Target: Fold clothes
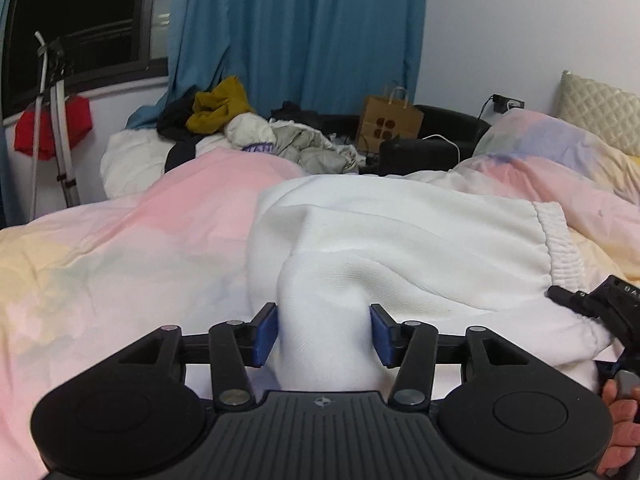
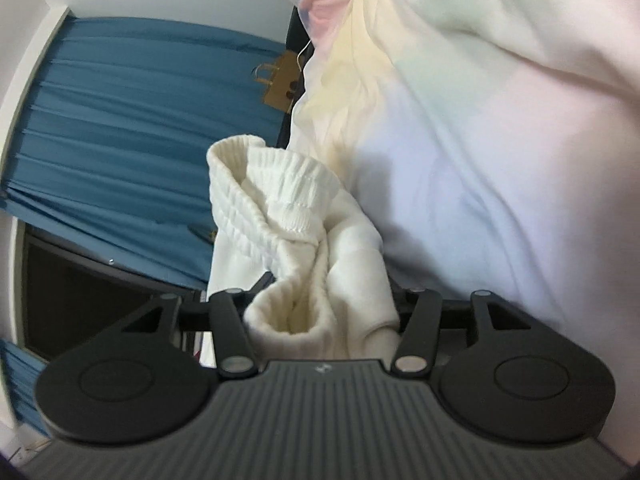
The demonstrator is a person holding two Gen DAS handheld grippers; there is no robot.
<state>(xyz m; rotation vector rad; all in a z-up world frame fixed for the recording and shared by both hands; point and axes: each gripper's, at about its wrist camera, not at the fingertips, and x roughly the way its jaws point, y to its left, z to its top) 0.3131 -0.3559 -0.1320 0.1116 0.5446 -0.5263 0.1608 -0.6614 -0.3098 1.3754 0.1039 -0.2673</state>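
Here the white sweatpants (image 1: 400, 240) lie on the bed, spread over the pastel duvet (image 1: 120, 248), filling the middle and lower right of the left wrist view, with the ribbed waistband (image 1: 560, 240) at the right edge of the garment. The left gripper (image 1: 323, 334) has its jaws spread; a ridge of white cloth runs up between the blue pads (image 1: 266, 334), which seem to stand just off it on both sides rather than squeezing it. In the right wrist view the right gripper (image 2: 322, 300) has a bunched cuff and part of the waistband sitting between its jaws. Its pads are hidden by the cloth, so I cannot tell whether they press on it or have let go. The same gripper shows as a black tip at the right edge of the left wrist view.

The risk, as I judge it, is the fabric itself. The knit is thick and soft, and where it is heaped up between the jaws it could cling to a pad and lift as a gripper backs away, dragging the fold open. The duvet underneath is puffy and uneven, so a fold laid on it may slump or slide. The right view is blurred, so a hasty move there could also skew the edges.
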